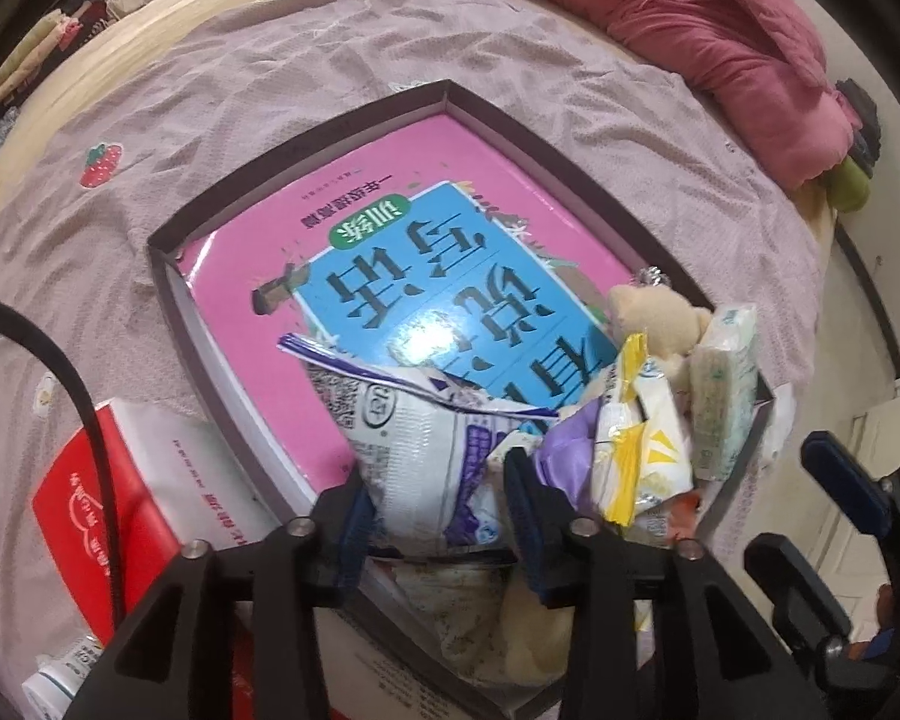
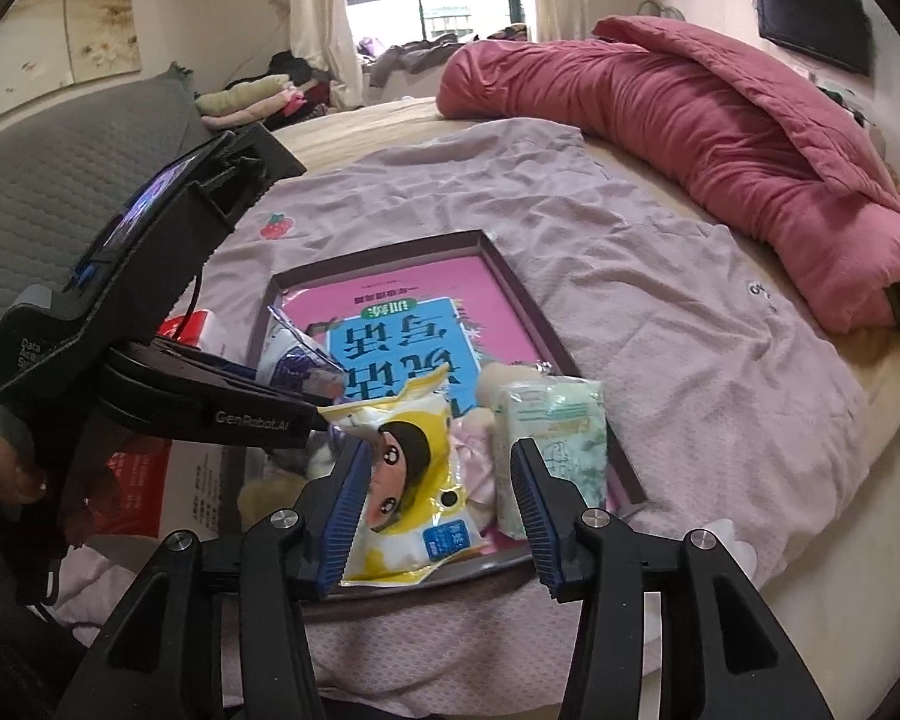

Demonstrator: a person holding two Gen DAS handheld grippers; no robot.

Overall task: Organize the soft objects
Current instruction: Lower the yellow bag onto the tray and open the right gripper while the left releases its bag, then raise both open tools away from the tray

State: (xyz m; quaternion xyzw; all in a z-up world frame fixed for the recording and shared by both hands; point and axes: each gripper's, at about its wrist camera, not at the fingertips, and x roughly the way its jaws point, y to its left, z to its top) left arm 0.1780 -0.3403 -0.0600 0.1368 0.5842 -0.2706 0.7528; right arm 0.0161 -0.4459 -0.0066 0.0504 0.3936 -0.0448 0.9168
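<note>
Lettering "GenRobot.AI" on left hand-held gripper

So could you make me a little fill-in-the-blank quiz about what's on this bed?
The big book lying in the shallow box has a ____ cover.
The left gripper is closed on a white and ____ snack bag.
The rolled quilt is dark ____.
The patch on the sheet shows a ____.

Answers: pink; purple; pink; strawberry

Both grippers are matte black plastic. The left gripper and right gripper each have ribbed blue pads lining the fingers, plus round silver screws at the linkage joints behind them. "GenRobot.AI" is printed in grey on the left one's side, and a black cable trails off it.
</note>
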